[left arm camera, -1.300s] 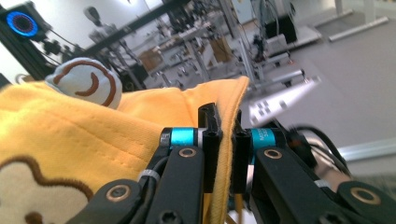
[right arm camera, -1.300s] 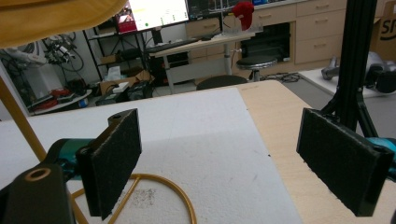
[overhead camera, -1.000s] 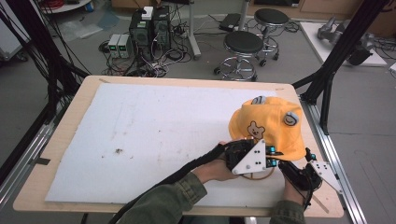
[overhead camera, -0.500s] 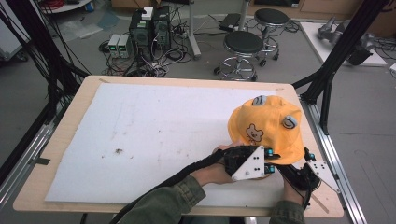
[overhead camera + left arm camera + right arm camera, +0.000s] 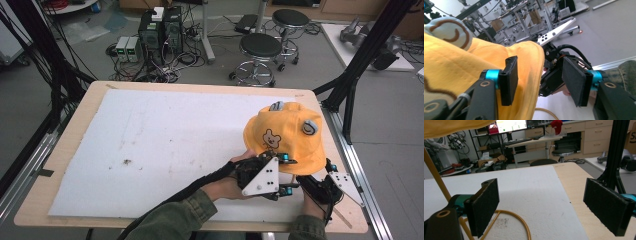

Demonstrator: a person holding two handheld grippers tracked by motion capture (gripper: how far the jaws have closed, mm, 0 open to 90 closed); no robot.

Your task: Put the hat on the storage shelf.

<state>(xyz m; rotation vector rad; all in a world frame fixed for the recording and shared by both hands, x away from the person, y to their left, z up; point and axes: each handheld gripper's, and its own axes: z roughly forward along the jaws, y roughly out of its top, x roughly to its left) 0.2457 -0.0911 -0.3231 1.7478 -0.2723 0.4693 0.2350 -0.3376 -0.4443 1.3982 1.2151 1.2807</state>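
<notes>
Yellow hat [image 5: 287, 137] sits on its gold wire stand [image 5: 506, 220]; your left claw [image 5: 537, 82] just opened, brim between pads untouched; right claw [image 5: 549, 207] wide, empty.

Tabletop [image 5: 95, 102]: pale wood, rounded corners, black frame uprights at both far corners. A white foam sheet [image 5: 175, 145] lies flat on it and covers most of the top; bare wood shows as a margin all round, widest on the right. Sheet surface is scuffed, with a small dark speck cluster [image 5: 126, 161] left of centre, possibly dirt or crumbs; too small to tell. At the near right, a yellow wire stand [image 5: 510, 220] rests its ring-shaped base on the sheet, and a yellow hat [image 5: 285, 137] sits above it.
</notes>
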